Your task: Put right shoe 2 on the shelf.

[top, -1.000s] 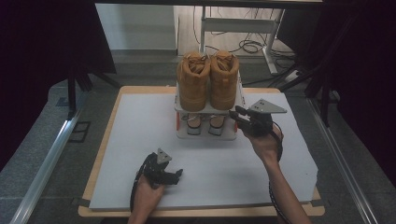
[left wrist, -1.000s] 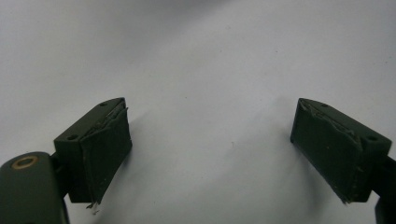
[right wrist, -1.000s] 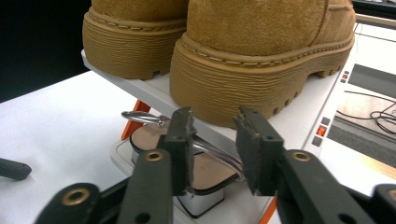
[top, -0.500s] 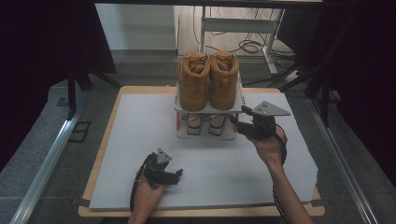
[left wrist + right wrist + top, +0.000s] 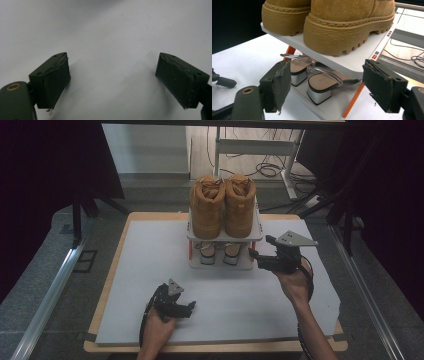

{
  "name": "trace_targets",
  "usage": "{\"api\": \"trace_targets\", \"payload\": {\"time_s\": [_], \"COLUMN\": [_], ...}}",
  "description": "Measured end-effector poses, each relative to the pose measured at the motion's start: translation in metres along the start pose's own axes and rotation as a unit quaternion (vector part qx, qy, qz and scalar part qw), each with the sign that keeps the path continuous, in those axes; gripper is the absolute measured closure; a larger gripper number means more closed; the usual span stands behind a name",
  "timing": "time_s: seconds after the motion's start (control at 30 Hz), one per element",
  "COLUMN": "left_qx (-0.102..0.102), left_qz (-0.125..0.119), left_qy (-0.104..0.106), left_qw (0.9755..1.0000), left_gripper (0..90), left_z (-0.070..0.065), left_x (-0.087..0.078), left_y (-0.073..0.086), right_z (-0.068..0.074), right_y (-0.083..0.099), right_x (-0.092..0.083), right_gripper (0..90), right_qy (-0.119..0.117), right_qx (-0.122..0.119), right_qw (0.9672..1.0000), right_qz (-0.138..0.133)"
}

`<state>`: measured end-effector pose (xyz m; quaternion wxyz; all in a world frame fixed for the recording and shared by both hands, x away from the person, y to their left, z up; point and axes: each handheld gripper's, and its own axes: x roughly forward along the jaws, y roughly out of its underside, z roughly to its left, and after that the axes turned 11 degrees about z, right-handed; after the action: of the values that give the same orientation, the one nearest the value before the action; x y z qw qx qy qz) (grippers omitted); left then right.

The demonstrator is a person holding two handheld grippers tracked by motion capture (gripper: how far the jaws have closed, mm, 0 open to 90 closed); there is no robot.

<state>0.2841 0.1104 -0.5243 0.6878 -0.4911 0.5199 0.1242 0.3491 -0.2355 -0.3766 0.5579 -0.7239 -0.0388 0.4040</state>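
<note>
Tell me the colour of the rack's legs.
Orange legs under the white rack, clearest in the right gripper view.

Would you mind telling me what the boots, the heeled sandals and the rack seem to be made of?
Boots: tan suede or nubuck by the look, matte and napped, with ridged rubbery soles and visible welt stitching.
Sandals: clear, glossy plastic-like straps, tan insoles and silvery block heels, perhaps metallic-coated.
Rack: smooth white shelves, plastic or laminated board, on orange legs; which of the two I cannot tell.
</note>
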Motion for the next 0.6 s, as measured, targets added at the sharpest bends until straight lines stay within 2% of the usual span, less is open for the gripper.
{"api": "trace_targets", "payload": {"time_s": [0.23, 0.6], "left_qx": [0.0, 0.0], "left_qz": [0.0, 0.0], "left_qy": [0.0, 0.0], "left_qw": [1.0, 1.0], "left_gripper": [11.8, 11.8], "left_z": [0.0, 0.0], "left_x": [0.0, 0.0], "left_y": [0.0, 0.0], "right_z": [-0.004, -0.009], "right_y": [0.008, 0.022], "right_x": [-0.004, -0.009], "right_gripper": [16.6, 14.2], "right_qy": [0.003, 0.003], "right_qx": [0.003, 0.007], "right_qw": [0.9999, 0.9997], "right_qz": [0.011, 0.024]}}
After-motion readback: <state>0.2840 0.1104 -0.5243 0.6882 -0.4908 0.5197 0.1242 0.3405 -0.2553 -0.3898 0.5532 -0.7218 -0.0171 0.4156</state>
